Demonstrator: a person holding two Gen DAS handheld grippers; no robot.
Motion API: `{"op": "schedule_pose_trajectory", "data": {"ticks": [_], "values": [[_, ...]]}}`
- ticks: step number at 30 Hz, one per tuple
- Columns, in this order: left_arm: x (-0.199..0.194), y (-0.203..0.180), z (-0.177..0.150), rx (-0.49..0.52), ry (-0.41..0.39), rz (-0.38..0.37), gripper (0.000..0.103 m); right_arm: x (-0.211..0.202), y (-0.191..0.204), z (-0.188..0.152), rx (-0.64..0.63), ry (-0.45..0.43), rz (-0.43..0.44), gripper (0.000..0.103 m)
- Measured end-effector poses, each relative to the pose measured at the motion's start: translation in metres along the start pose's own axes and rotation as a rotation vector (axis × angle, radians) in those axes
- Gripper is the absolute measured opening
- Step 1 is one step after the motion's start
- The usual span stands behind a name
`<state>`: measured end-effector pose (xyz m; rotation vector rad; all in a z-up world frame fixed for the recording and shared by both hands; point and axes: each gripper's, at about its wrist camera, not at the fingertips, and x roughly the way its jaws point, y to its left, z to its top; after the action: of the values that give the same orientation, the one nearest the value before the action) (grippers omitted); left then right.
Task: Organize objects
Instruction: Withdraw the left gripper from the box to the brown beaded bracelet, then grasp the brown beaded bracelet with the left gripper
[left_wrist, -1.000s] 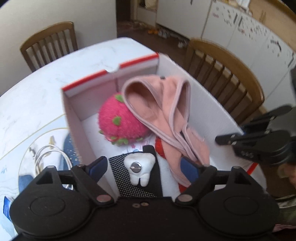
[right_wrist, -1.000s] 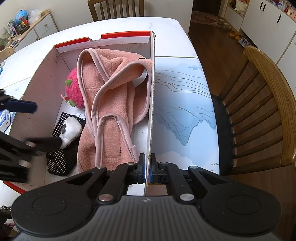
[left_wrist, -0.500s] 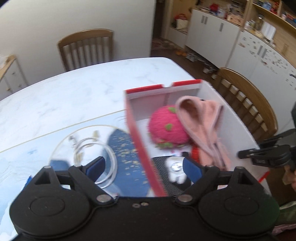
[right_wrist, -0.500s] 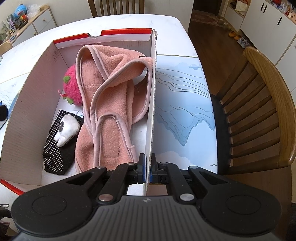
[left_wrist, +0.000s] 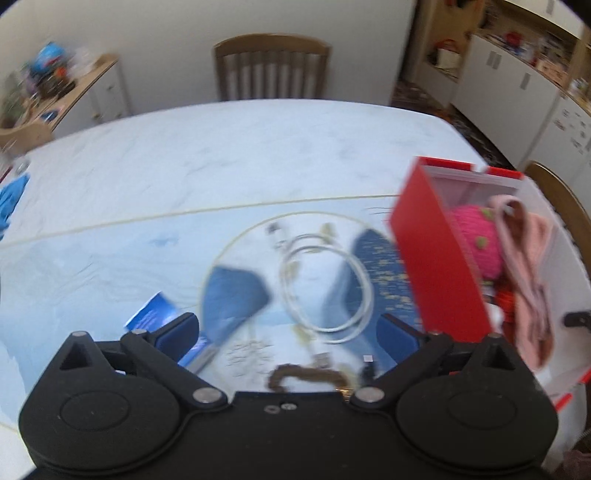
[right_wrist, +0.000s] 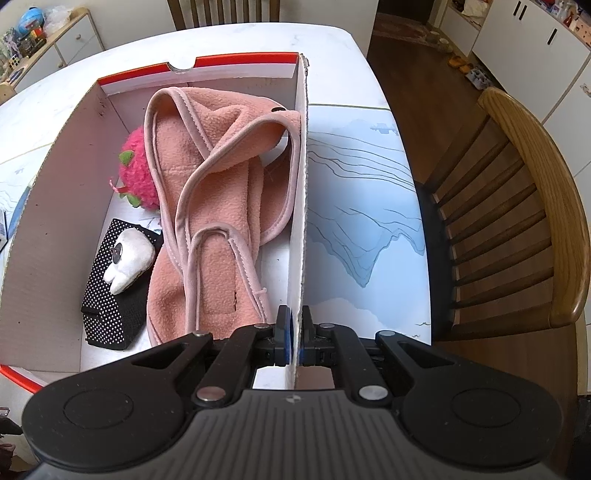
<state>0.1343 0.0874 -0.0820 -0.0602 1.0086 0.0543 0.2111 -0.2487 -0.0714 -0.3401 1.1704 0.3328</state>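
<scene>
My right gripper (right_wrist: 293, 328) is shut on the right wall of the red-and-white cardboard box (right_wrist: 301, 184). In the box lie a pink fleece garment (right_wrist: 221, 192), a pink strawberry plush (right_wrist: 138, 181) and a white tooth plush (right_wrist: 127, 258) on a black dotted pouch (right_wrist: 110, 310). My left gripper (left_wrist: 286, 328) hangs over the table left of the box (left_wrist: 436, 266); its jaws are opening and hold nothing. Below it lie a coiled white cable (left_wrist: 325, 288), a blue packet (left_wrist: 151, 314) and a brown braided piece (left_wrist: 303, 374). The left view is blurred.
A wooden chair (left_wrist: 269, 66) stands at the table's far side and another (right_wrist: 517, 206) at its right. A blue cloth (left_wrist: 11, 199) lies at the left edge. A cluttered sideboard (left_wrist: 55, 92) stands by the wall. A mountain-print mat (right_wrist: 362, 221) covers the table beside the box.
My left gripper has swung left, from above the box's inside to above the table with the cable, and its jaws stand wider. The right gripper keeps its hold on the box wall.
</scene>
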Motion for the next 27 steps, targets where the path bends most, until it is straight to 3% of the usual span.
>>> {"op": "schedule_pose_trajectory", "data": {"ticks": [14,27], "values": [[0.047,0.022,-0.050,0.010,0.103,0.074,0.101,0.000,0.003,0.000,0.001,0.008,-0.025,0.005],[0.055,0.003,-0.071,0.022,0.102,0.066,0.086,-0.001,0.004,0.000,-0.003,0.007,-0.028,0.005]]}}
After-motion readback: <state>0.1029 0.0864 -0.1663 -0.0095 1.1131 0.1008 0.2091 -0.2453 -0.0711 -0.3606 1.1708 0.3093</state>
